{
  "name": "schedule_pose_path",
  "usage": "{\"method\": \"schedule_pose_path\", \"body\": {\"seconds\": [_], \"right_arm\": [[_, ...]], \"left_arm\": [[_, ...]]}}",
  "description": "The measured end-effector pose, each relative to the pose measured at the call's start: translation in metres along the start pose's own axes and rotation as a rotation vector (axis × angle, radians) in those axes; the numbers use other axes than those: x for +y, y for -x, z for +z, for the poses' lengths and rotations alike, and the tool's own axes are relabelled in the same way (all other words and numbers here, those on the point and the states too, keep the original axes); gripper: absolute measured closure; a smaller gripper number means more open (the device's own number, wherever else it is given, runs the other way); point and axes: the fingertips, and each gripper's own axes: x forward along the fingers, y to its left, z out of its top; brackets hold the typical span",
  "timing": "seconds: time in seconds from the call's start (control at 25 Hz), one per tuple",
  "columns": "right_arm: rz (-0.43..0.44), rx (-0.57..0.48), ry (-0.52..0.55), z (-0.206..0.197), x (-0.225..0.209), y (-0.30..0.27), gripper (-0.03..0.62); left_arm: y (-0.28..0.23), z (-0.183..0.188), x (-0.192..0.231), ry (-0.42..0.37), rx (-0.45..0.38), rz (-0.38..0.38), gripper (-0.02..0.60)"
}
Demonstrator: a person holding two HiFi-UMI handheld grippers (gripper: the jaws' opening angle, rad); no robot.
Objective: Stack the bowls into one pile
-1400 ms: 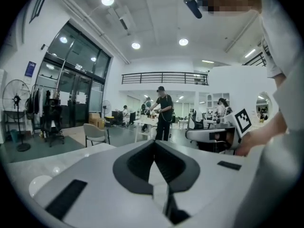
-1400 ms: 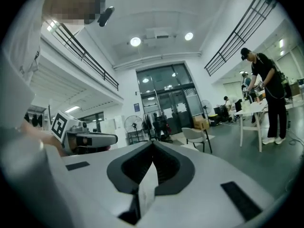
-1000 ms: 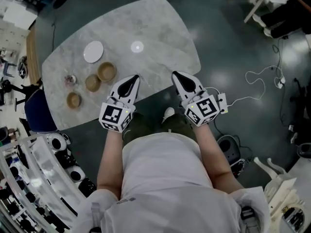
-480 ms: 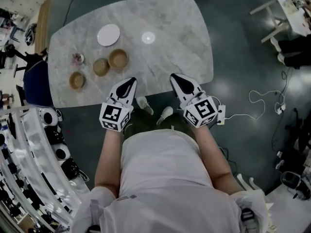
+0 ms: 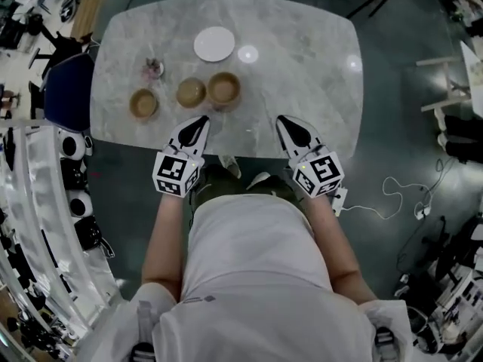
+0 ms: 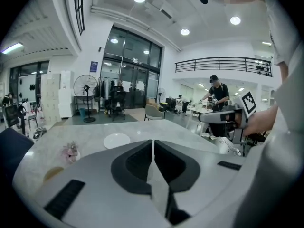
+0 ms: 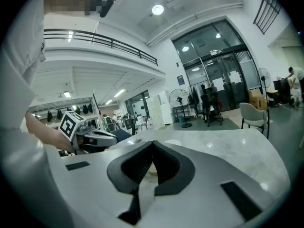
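Three brown bowls stand apart in a row on the marble table [image 5: 317, 89]: the left bowl [image 5: 143, 102], the middle bowl [image 5: 191, 93] and the right bowl [image 5: 224, 88]. My left gripper [image 5: 204, 118] hovers at the table's near edge, just short of the right bowl, shut and empty [image 6: 152, 141]. My right gripper [image 5: 279, 118] is level with it farther right, over bare marble, also shut with nothing held [image 7: 152, 143]. In the left gripper view one bowl [image 6: 53, 174] peeks over the jaw body at the left.
A white plate [image 5: 214, 44] lies behind the bowls, also in the left gripper view [image 6: 116, 139]. A small pink flower ornament [image 5: 153, 69] sits left of it. A dark blue chair [image 5: 66, 93] stands at the table's left end. Racks of equipment line the left side.
The person has turned to face the table squarely. Both grippers have moved forward, and their tips now reach over the near edge close to the bowls. Both stay shut.
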Motion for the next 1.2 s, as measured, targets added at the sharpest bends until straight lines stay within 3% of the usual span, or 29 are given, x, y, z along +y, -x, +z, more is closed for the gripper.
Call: {"method": "schedule_pose_path", "body": {"seconds": [0.4, 0.8, 1.2], "right_arm": [[0.059, 0.104, 0.046, 0.005, 0.023, -0.092, 0.586], [0.043, 0.182, 0.040, -0.004, 0.034, -0.156, 0.586], [-0.012, 0.232, 0.035, -0.014, 0.034, -0.164, 0.585]], "left_arm": [[0.016, -0.051, 0.117, 0.034, 0.099, 0.118, 0.578], [0.022, -0.120, 0.204, 0.142, 0.256, 0.192, 0.549], [0.012, -0.165, 0.226, 0.083, 0.405, 0.134, 0.492]]}}
